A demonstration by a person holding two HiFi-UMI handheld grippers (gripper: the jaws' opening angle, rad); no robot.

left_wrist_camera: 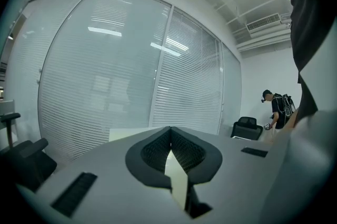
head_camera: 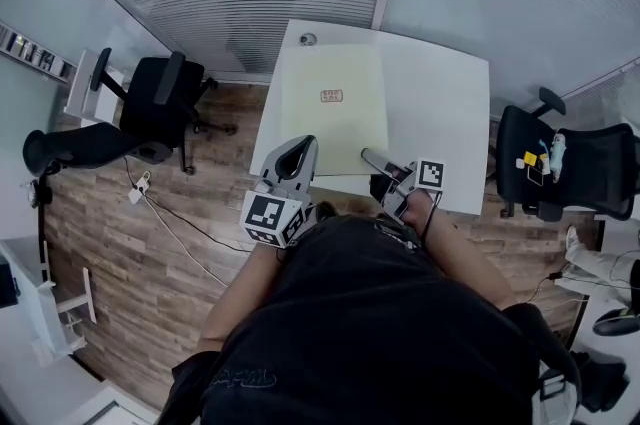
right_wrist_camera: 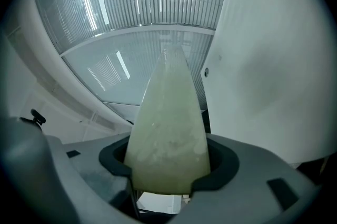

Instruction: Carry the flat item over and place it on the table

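A pale yellow-green flat board (head_camera: pixel 335 128) with a small red label (head_camera: pixel 331 95) lies on the white table (head_camera: pixel 440 113), reaching from near the far edge to near the front edge. My right gripper (head_camera: pixel 378 161) is at the board's near right corner. In the right gripper view the board (right_wrist_camera: pixel 168 128) fills the gap between the black pads (right_wrist_camera: pixel 113 159), which close on it. My left gripper (head_camera: pixel 303 145) is over the board's near left corner. Its tips (left_wrist_camera: pixel 169 133) meet, and only a pale sliver shows behind them.
A black office chair (head_camera: pixel 160 103) stands left of the table and another (head_camera: pixel 560 163) to its right. A cable (head_camera: pixel 170 213) trails over the wooden floor. Blinds cover the window behind the table. A cable hole (head_camera: pixel 307 39) sits at the table's far left. A person (left_wrist_camera: pixel 276 109) stands far off.
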